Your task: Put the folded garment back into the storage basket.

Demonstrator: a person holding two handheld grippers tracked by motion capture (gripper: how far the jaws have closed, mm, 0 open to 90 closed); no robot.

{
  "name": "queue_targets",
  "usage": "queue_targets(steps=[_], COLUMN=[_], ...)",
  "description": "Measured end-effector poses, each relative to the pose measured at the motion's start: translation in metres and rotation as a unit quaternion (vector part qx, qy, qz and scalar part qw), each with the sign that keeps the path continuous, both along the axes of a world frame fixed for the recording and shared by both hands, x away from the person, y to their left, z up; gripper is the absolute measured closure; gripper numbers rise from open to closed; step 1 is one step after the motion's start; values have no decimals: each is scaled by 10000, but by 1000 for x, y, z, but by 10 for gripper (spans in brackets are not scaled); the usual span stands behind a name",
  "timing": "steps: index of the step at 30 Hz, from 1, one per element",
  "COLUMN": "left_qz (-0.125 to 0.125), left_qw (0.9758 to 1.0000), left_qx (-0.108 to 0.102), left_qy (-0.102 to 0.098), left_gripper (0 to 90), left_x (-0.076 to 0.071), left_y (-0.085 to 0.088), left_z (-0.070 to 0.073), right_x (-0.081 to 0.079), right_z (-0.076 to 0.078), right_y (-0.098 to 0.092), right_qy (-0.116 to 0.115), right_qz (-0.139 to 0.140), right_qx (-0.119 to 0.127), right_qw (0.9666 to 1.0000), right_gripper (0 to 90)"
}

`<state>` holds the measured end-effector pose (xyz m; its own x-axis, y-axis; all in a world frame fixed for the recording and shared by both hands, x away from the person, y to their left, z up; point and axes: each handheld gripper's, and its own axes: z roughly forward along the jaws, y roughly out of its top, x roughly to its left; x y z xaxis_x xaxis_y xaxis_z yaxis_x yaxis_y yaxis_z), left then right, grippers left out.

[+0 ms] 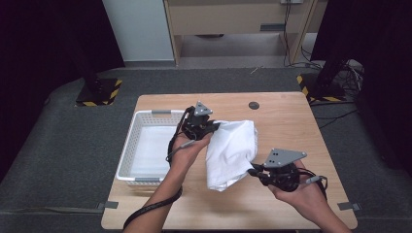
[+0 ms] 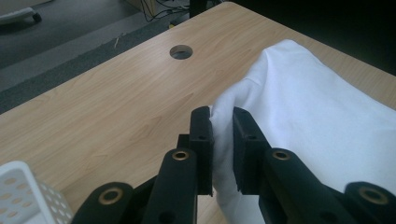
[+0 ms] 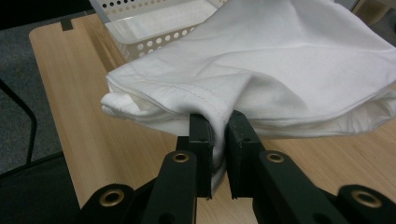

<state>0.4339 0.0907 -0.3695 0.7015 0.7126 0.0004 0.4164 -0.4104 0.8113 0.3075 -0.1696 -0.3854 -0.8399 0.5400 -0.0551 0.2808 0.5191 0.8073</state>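
On the worktop (image 1: 286, 121) we find the basket (image 1: 127, 150) at left and the folded cloth (image 1: 231, 153) just to its right, near the centre. The left gripper (image 1: 214, 127) meets the cloth's far-left corner; the right gripper (image 1: 252, 170) meets its near-right edge. A round hole (image 1: 253, 105) lies behind the cloth.

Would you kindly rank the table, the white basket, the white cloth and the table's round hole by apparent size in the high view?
1. table
2. white basket and white cloth: these look alike, so I leave them unranked.
3. round hole
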Motion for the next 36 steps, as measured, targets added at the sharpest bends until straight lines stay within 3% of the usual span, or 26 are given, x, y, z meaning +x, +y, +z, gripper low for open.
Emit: queue_targets(steps=[21,36], left_qz=[100,229], left_qw=[9999,9997], left_qx=[-100,0], left_qy=[-4,11], left_gripper=[798,798], left_x=[10,18], left_y=[38,73], left_z=[8,12], right_x=[15,25], right_z=[6,8], right_y=[36,65], right_qy=[-48,-45], right_qz=[110,260], right_qx=[-36,-20], right_qw=[9999,9996], right_gripper=[821,821])
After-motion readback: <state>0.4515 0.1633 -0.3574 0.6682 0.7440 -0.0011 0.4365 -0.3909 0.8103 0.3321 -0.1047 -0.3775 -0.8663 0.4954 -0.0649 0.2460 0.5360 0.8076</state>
